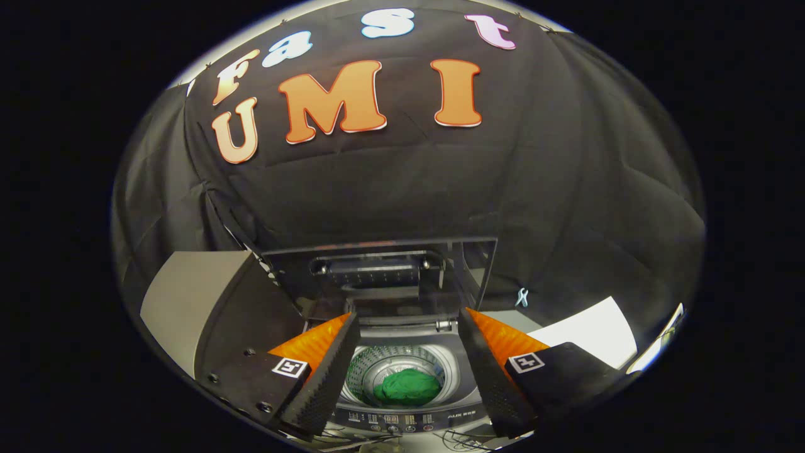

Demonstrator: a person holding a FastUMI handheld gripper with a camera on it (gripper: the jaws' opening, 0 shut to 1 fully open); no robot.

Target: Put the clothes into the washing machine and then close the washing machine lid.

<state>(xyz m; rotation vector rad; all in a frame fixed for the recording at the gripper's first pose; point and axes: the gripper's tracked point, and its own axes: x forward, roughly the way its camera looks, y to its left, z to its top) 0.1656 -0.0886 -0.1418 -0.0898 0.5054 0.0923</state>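
A top-loading washing machine (402, 418) stands below and ahead of me. Its lid (383, 274) is raised upright at the back, dark and glassy. A bundle of green clothes (407, 387) lies at the bottom of the perforated metal drum (371, 368). My gripper (407, 318) hangs above the drum's mouth with its two fingers (330, 371) spread wide apart and nothing between them. The green bundle shows through the gap between the fingers, well below them.
The machine's control panel (402, 420) runs along its front edge. A grey box-like surface (182, 302) stands to the left of the machine. A white surface (591, 330) lies to the right, with a small pale clip (522, 297) on the booth's cloth wall behind it.
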